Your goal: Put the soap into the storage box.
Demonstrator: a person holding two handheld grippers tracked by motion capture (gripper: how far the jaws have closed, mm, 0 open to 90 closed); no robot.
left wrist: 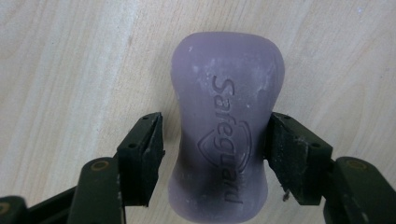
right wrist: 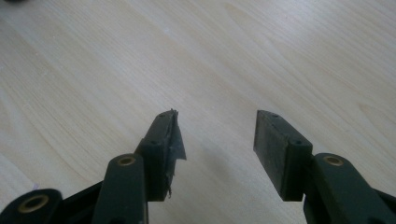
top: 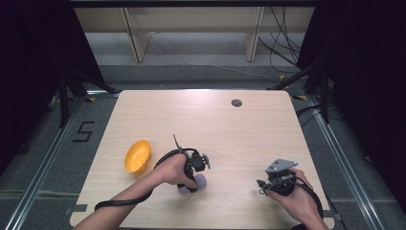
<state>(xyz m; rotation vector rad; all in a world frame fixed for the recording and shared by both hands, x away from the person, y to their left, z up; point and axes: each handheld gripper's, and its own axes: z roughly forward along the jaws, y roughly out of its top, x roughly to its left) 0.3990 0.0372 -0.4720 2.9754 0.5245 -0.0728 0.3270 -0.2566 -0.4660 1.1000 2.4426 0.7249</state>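
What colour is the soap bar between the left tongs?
Pale purple soap bar, clearest in the left gripper view.

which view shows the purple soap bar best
The left gripper view: the purple soap bar lies on the table with its embossed lettering readable, set between the left tool jaws. The high view gives just a purple sliver under the left hand. The right gripper view looks at bare wood.

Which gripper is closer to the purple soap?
Left. The left gripper is down over the purple soap, one jaw on each side of it. The right gripper sits well off to the soap's right, over bare table.
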